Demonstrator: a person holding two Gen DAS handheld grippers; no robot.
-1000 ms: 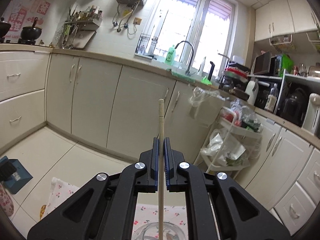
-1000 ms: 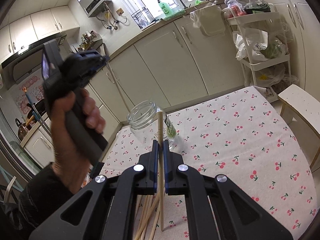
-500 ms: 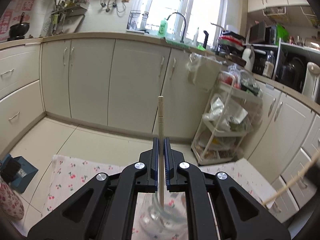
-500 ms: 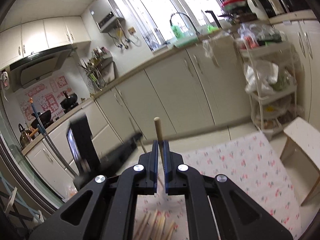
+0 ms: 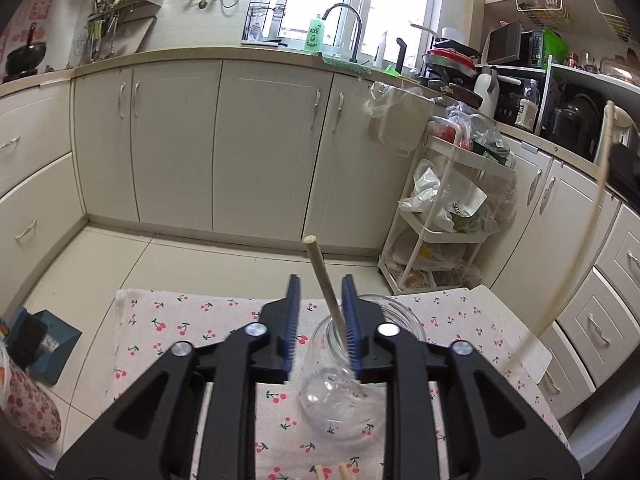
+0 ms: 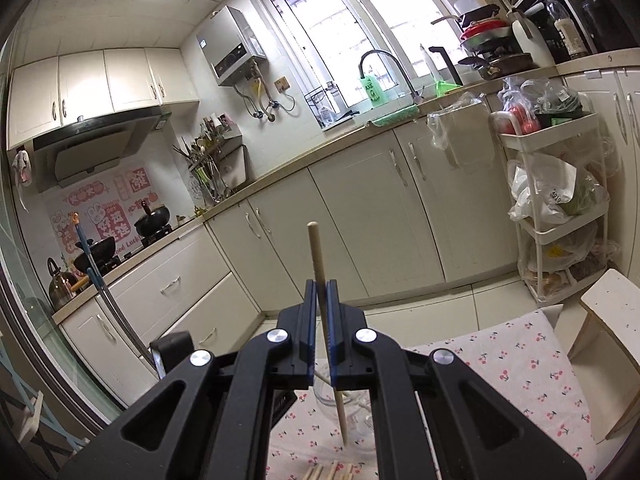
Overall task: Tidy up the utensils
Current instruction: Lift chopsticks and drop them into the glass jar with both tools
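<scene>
a: nearest in the left wrist view, what is the left hand-held gripper doing?

b: its jaws have just been opening and stand apart; the released chopstick leans between them against the right pad, its lower end down inside the glass jar on the cherry-print table. loose chopsticks show at the near edge.

a: how should this release be finished?

b: judged from the lean, draw the jaws straight up and back so neither pad drags the stick or tips the jar.

a: and the right hand-held gripper?

b: clamped on a second chopstick, held nearly upright, its tip above the cloth just this side of the jar, which shows only dimly there. it seems best to wait until the left one clears, then lower tip-first into the mouth. beyond, the white cabinets.
</scene>
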